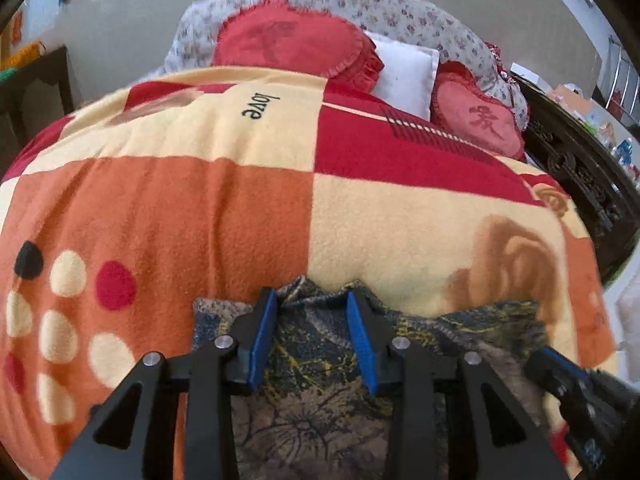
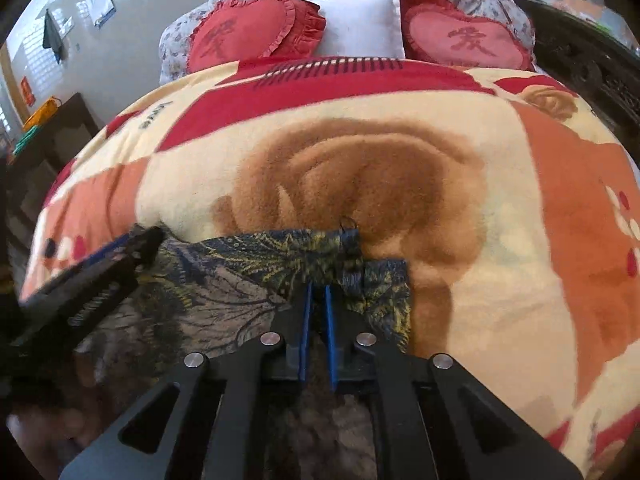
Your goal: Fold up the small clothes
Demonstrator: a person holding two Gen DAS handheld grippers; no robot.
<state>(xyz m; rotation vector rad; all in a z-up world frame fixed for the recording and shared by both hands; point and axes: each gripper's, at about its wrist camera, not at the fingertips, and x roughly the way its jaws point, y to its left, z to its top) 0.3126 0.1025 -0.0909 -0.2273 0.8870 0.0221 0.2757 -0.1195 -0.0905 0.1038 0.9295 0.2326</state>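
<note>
A small dark cloth (image 1: 320, 364) with blue and yellow leaf patterns lies on the bed, at the near edge of the big blanket (image 1: 224, 208). Its long side runs left to right across the bed, and its far edge points toward the pillows. That far edge is bunched up in two spots. The left gripper (image 1: 312, 300) has its blue pads on each side of one bunch and squeezes it. The right gripper (image 2: 316, 292) has its pads almost together, pinching the cloth near the right end, just below a little dark loop (image 2: 347, 222). Past the blanket sit two red heart pillows (image 2: 256, 30) with a white pillow (image 2: 360, 22) between them.
</note>
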